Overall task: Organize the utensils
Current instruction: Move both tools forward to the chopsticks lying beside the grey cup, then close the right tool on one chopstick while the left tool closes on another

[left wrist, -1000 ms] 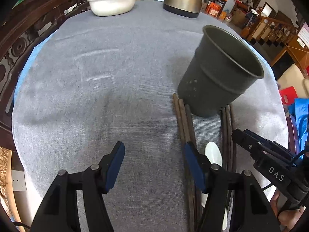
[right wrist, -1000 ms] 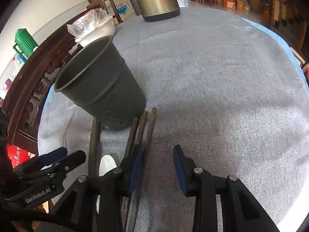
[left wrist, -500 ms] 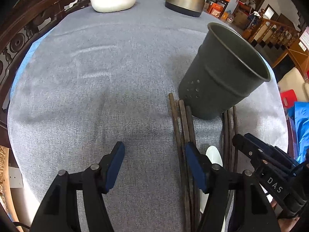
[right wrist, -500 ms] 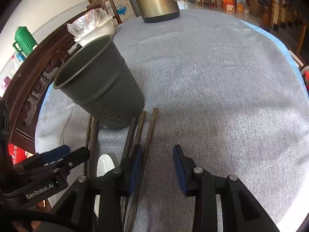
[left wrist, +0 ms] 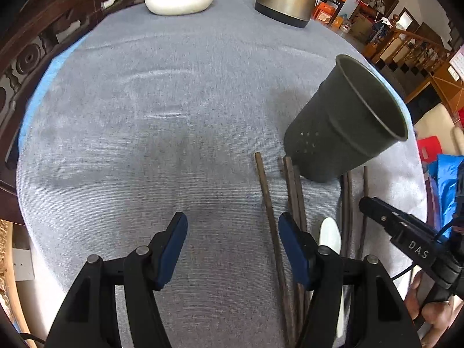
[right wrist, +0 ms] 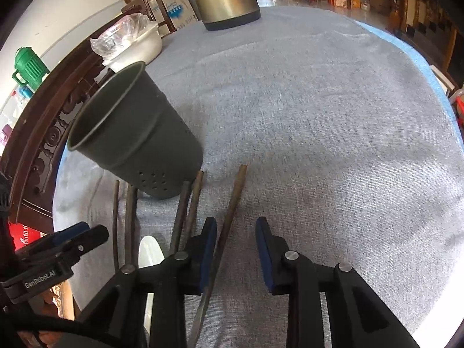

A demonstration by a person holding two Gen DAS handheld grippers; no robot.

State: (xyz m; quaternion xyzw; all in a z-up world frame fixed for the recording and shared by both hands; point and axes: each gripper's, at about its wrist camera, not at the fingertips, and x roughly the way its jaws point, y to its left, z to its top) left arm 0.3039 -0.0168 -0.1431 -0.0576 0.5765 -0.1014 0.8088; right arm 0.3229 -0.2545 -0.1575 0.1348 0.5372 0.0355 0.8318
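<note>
Left gripper [left wrist: 232,240] jaws wide apart, nothing between them. Right gripper [right wrist: 236,243] jaws have just been closing, still apart, one chopstick [right wrist: 229,211] between them by the left pad; contact unclear. That chopstick now lies split from the others. Cup [right wrist: 139,142] ahead-left. Spoon [right wrist: 149,252] mostly hidden.

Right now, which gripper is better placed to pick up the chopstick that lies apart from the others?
Right. The right gripper already has that lone chopstick between its jaws, which have just been closing; the left gripper hovers over bare cloth beside it.
</note>
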